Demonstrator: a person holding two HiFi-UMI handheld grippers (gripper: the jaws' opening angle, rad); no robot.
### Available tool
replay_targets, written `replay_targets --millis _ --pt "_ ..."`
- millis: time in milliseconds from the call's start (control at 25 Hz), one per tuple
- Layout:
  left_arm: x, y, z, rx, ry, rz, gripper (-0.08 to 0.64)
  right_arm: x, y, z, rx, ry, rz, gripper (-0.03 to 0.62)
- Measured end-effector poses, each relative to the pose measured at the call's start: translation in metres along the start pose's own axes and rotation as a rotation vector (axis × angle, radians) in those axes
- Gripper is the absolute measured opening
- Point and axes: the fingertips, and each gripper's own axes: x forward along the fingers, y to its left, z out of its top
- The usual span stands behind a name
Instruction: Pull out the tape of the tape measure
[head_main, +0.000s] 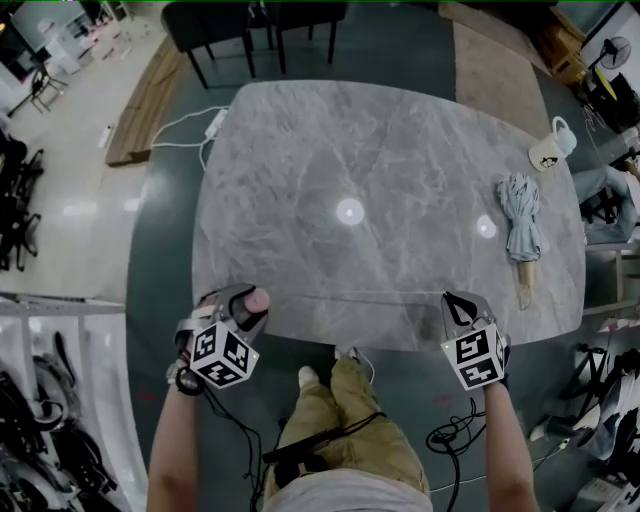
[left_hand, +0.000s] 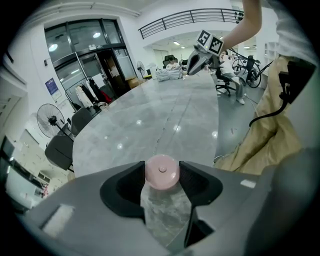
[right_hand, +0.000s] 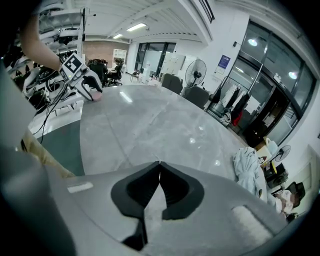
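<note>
Pink round tape measure (left_hand: 161, 172), at the table's (head_main: 400, 180) near edge, clamped between the left gripper's (left_hand: 162, 168) fingers, its flat face toward that gripper's camera. The right gripper's (right_hand: 159, 163) fingers are pressed together.

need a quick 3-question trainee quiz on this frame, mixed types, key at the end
1. What is the left gripper clamped on? A) a bottle B) the pink tape measure C) nothing
2. True or false: the right gripper has its jaws wide apart.
3. Which object lies on the table closest to the mug?
Key: 1 B. 2 False, the jaws are shut. 3 The folded grey umbrella.
</note>
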Motion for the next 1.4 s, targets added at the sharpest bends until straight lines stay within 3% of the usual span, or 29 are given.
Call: replay_targets --millis 720,1160,1400 --pt "0.010 0.003 0.002 -0.049 -0.029 -0.058 0.235 0.023 0.016 0.000 0.037 -0.011 0.060 0.006" --pt "0.009 0.003 -0.004 -0.176 -0.061 -0.153 0.233 0.040 0.027 -0.006 0.047 0.015 0.091 0.008" --pt "0.010 0.004 -0.007 -0.261 -0.079 -0.164 0.238 0.046 0.029 -0.014 0.042 0.034 0.099 0.008"
